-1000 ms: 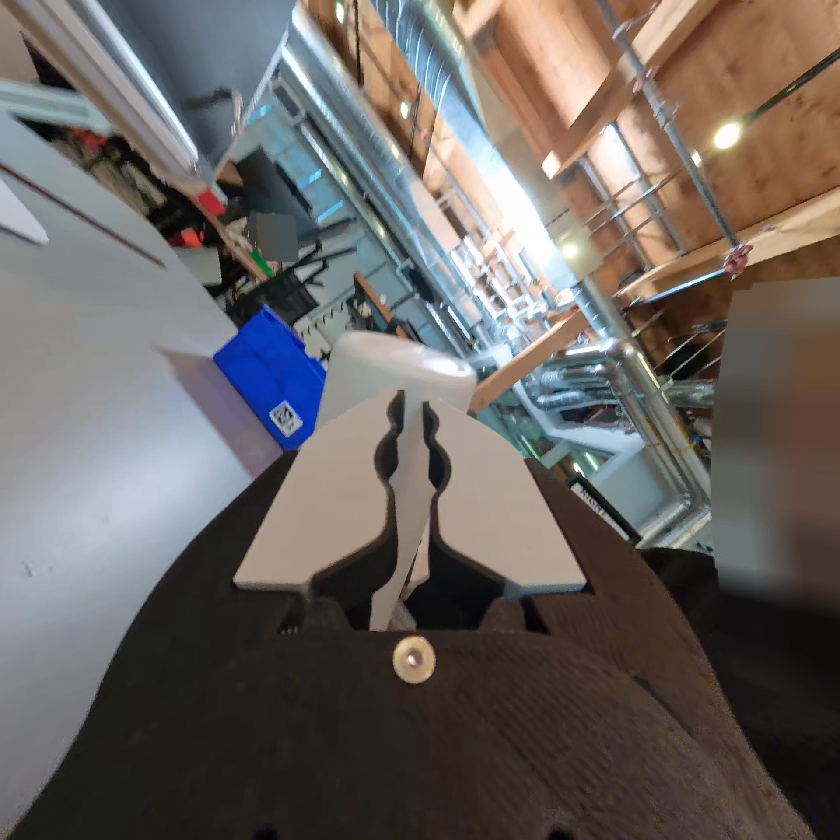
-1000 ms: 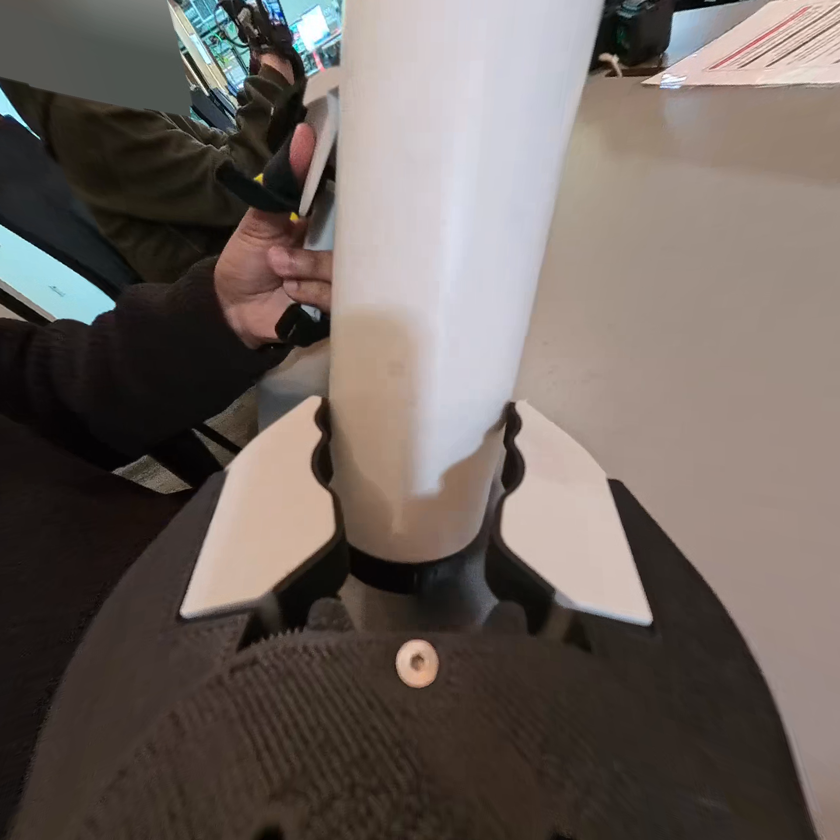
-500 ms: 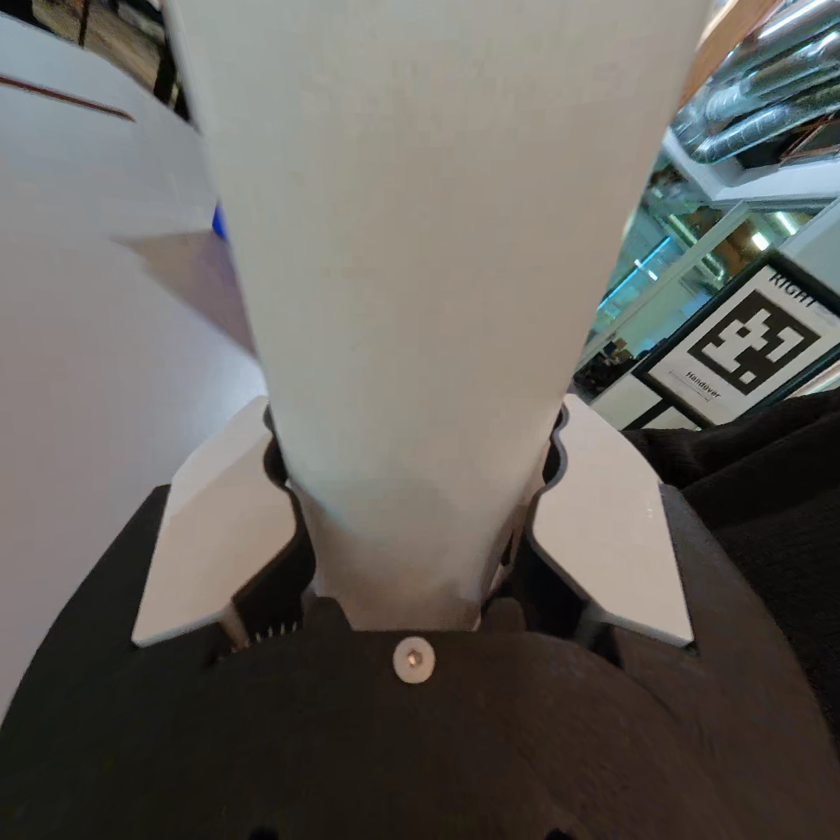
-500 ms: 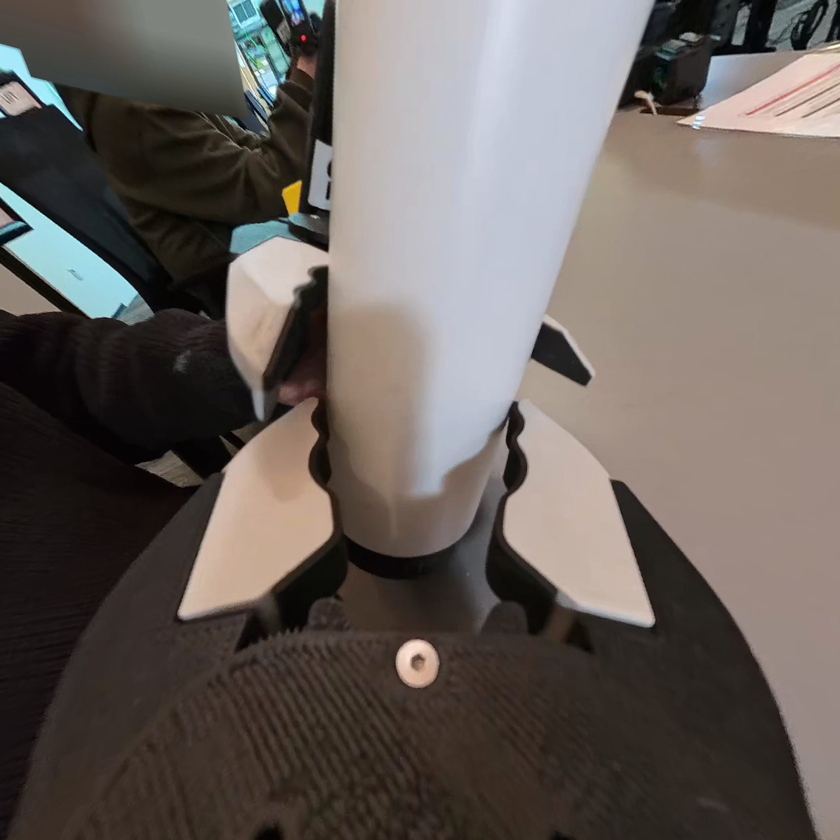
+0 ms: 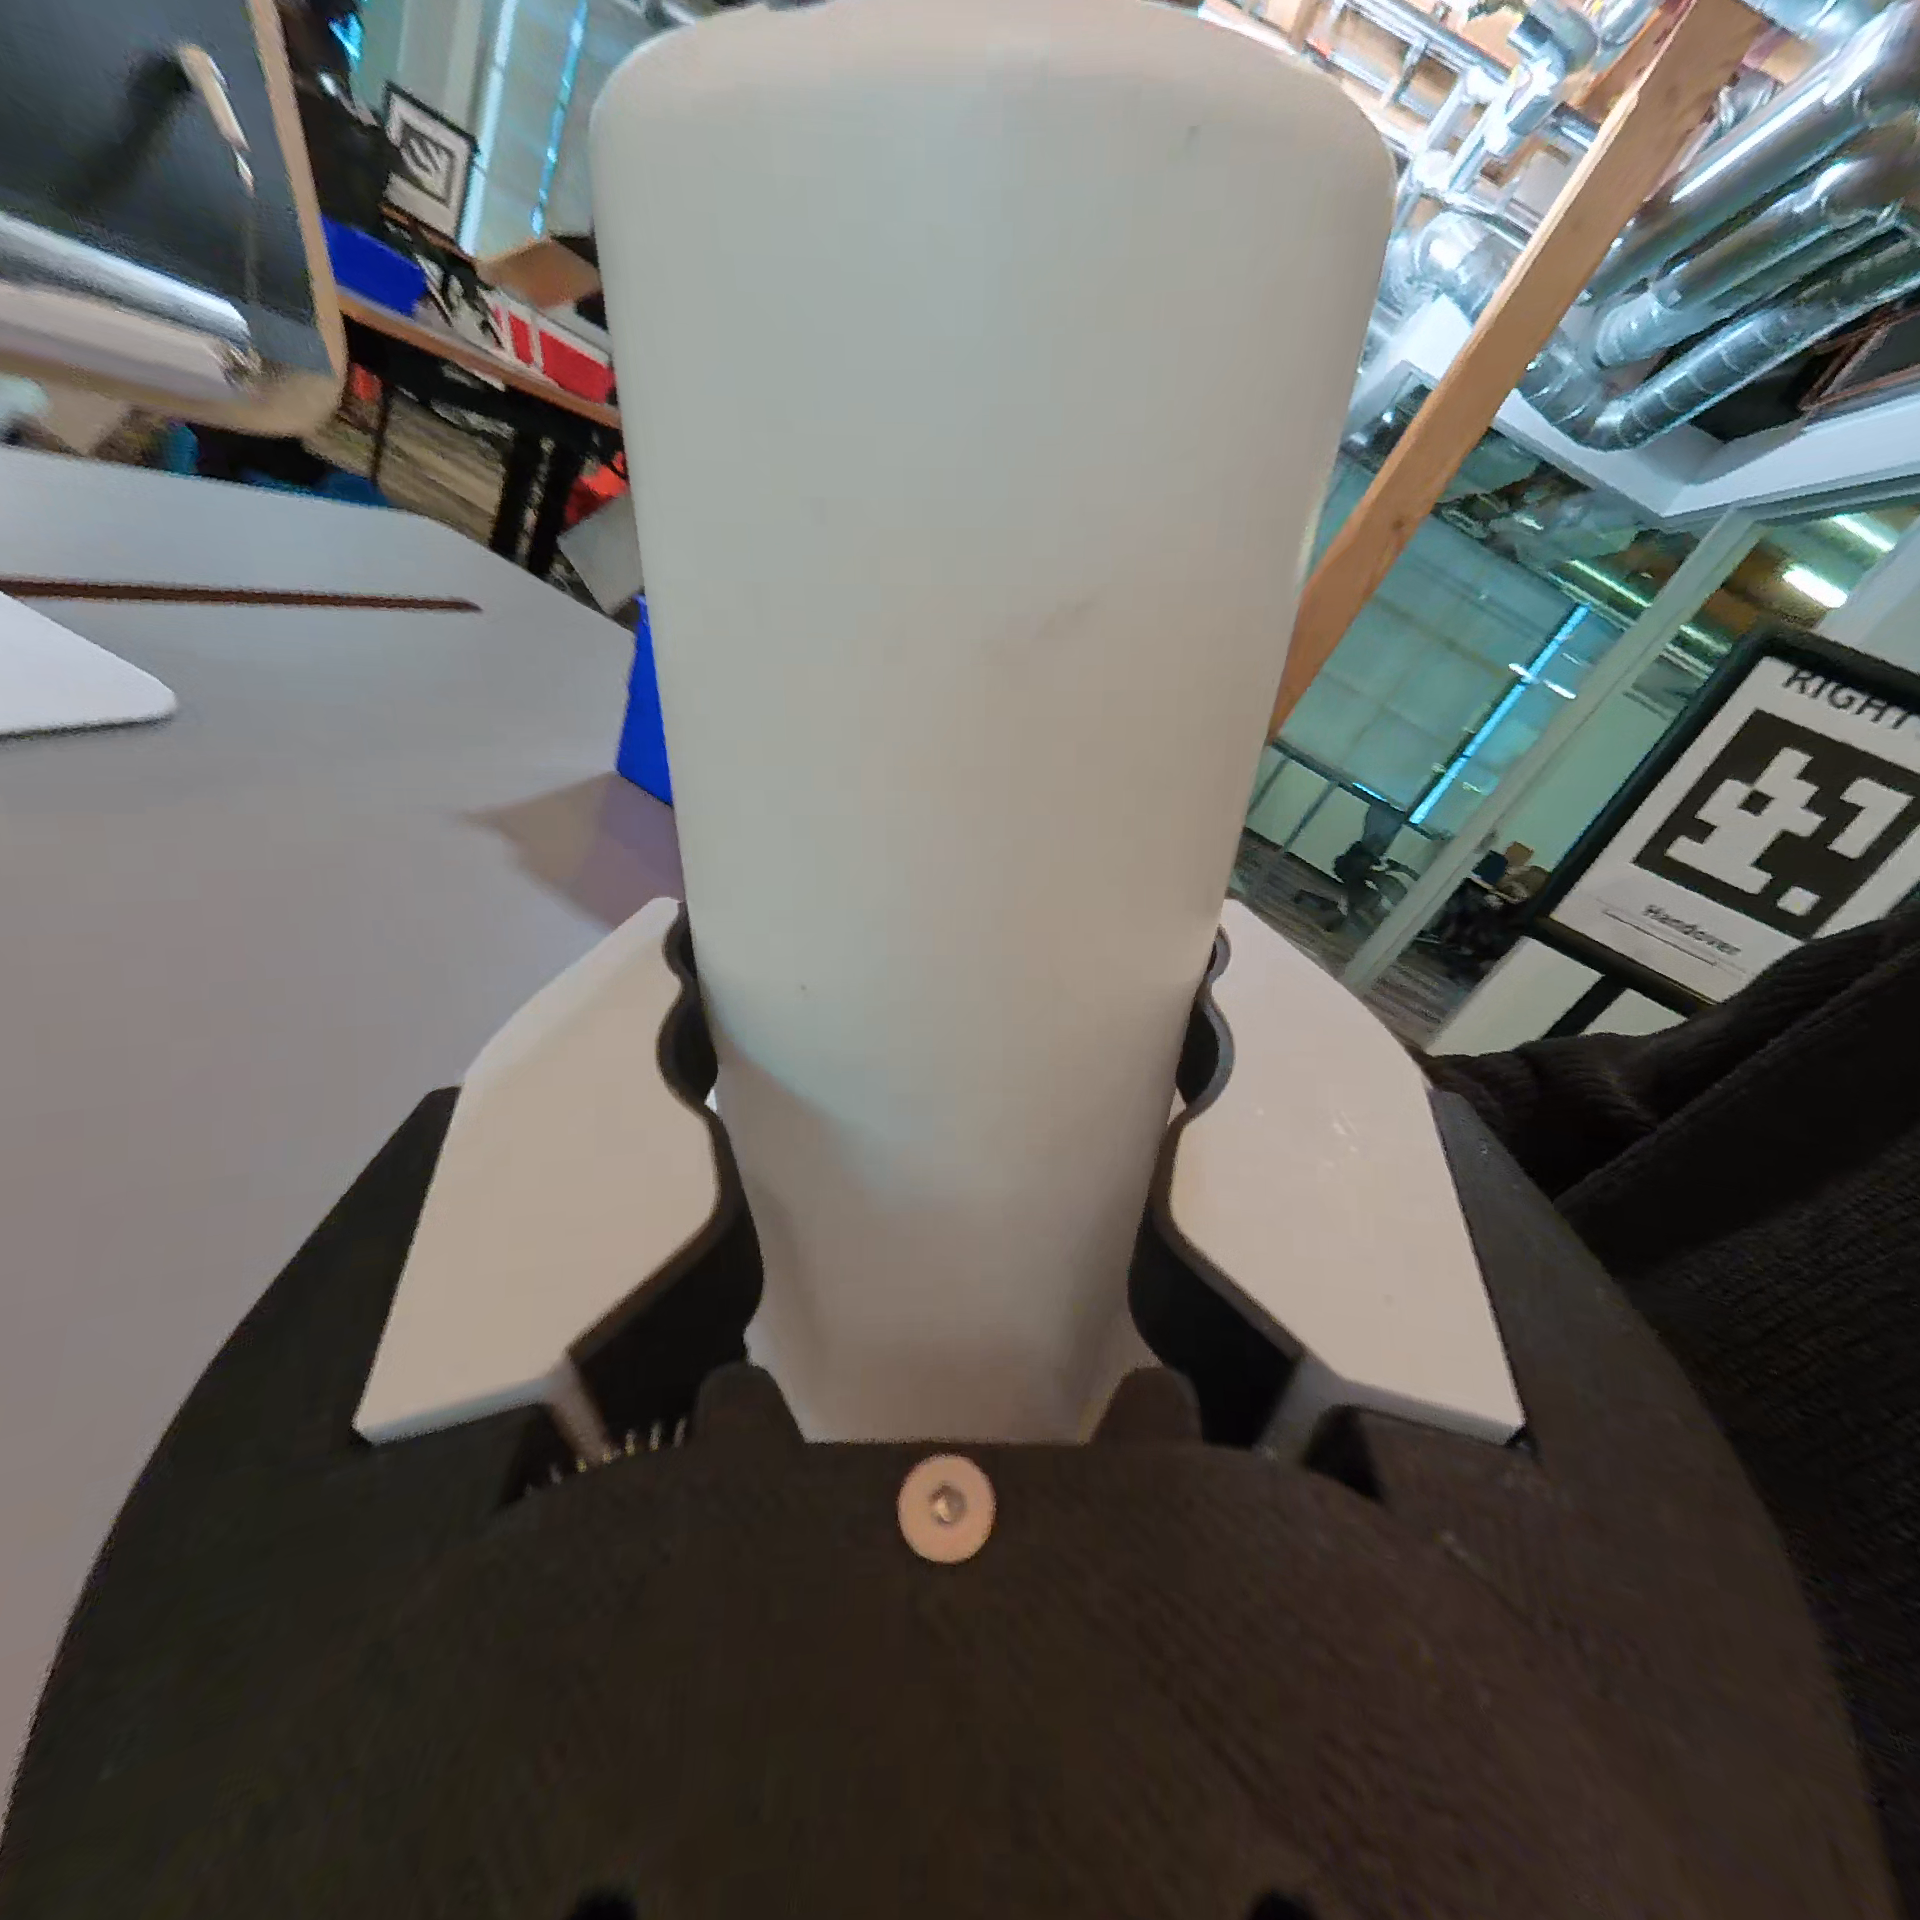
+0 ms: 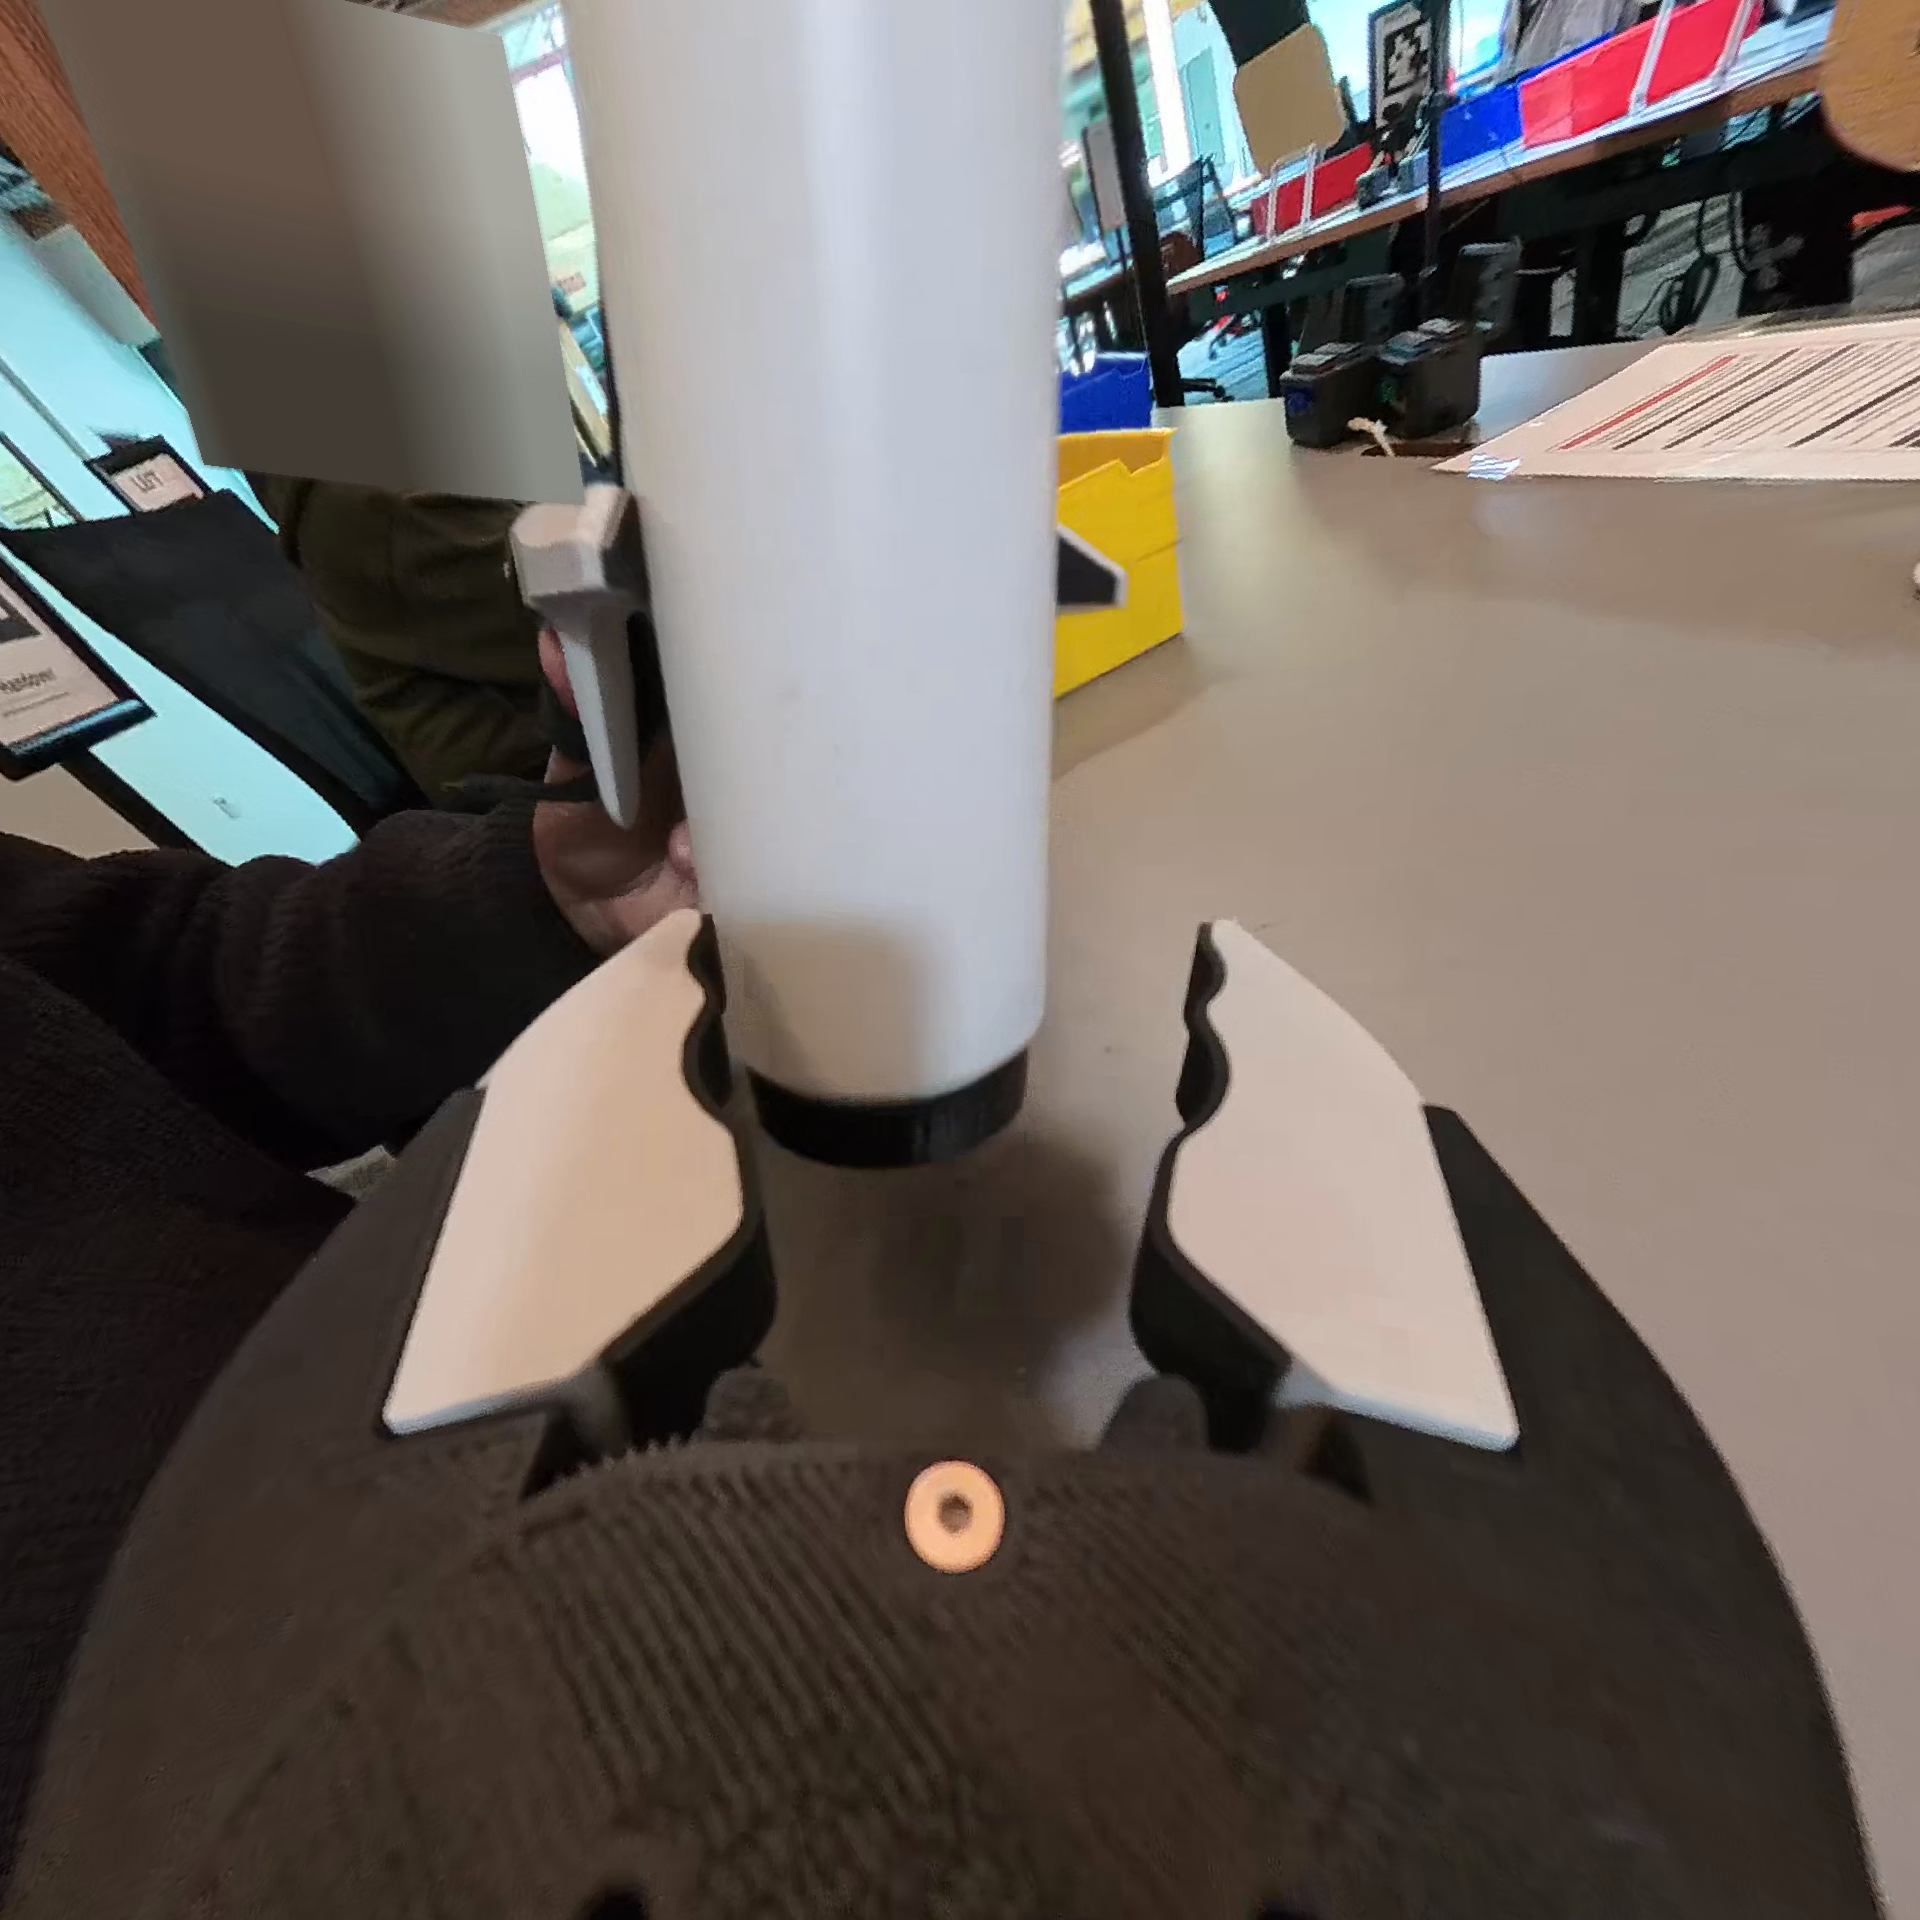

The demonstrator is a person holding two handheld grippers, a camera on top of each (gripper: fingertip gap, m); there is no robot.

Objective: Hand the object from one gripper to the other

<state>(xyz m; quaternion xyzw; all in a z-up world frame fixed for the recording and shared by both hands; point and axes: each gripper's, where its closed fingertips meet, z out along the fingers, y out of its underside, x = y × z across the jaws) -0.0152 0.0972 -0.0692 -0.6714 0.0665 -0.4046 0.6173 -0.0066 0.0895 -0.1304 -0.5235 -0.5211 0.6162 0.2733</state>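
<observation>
Between my left gripper's (image 5: 940, 997) fingers, centre of the left wrist frame, the white bottle (image 5: 966, 644) sits clamped and fills the middle up to the top edge. Right gripper (image 6: 951, 997) is spread wide; bottle's black cap (image 6: 888, 1127) sits in the gap, hard against one finger (image 6: 582, 1174), clear of the other. Table (image 6: 1507, 790) below, yellow bin (image 6: 1117, 551) mid-frame behind. Risk as I see it: backing the right gripper out skewed, that finger drags the cap and twists the bottle in the left's single grip.

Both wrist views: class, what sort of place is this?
Probably a workshop or lab: exposed silver metal ducts overhead, red plastic parts bins on a long workbench, and a yellow plastic bin on the grey table.
</observation>
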